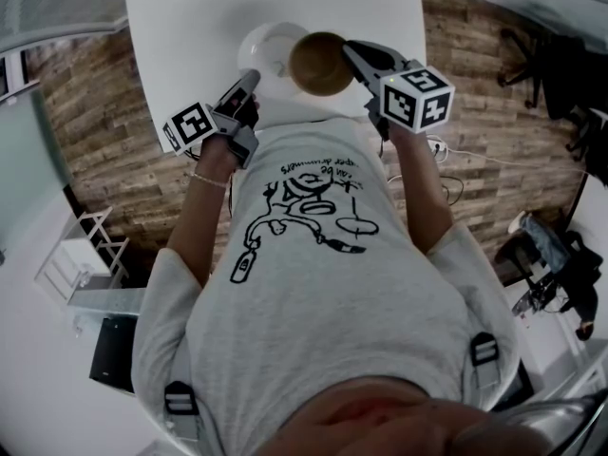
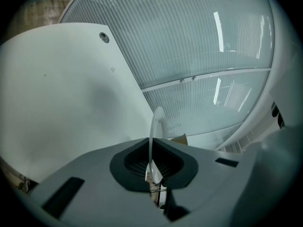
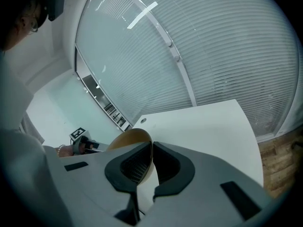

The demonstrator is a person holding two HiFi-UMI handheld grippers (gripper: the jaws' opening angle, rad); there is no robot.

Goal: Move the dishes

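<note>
**Head view.** A person in a grey T-shirt (image 1: 323, 283) stands at the near edge of a white table (image 1: 190, 27), which sits on a wood-plank floor (image 1: 95, 131). The left gripper (image 1: 249, 80) reaches in from the left. Its jaws are pressed onto the left rim of a white dish (image 1: 266, 50), which is over the near edge of the table, about midway along it. The right gripper (image 1: 350, 53) comes in from the right and pinches the right rim of a brown bowl (image 1: 320, 63). The bowl overlaps the right side of the white dish. This view does not settle whether the two dishes touch, or whether either one rests on the table.

**Left gripper view.** The dark pads are clamped on the thin white rim of the white dish (image 2: 155, 126), which is seen edge-on and runs out past the jaw tips. The table (image 2: 61, 93) spreads to the left, with a round hole (image 2: 104, 37) near its far corner. A ribbed glass wall (image 2: 199, 46) fills the background.

**Right gripper view.** The pads are closed on the rim of the brown bowl (image 3: 128, 138), whose curved wall bulges to the left of the jaws. The table (image 3: 208, 126) lies beyond, with the glass wall (image 3: 213, 51) behind it. At the left, the other gripper's marker cube (image 3: 78, 134) and the hand (image 3: 71, 149) holding it are visible.
</note>
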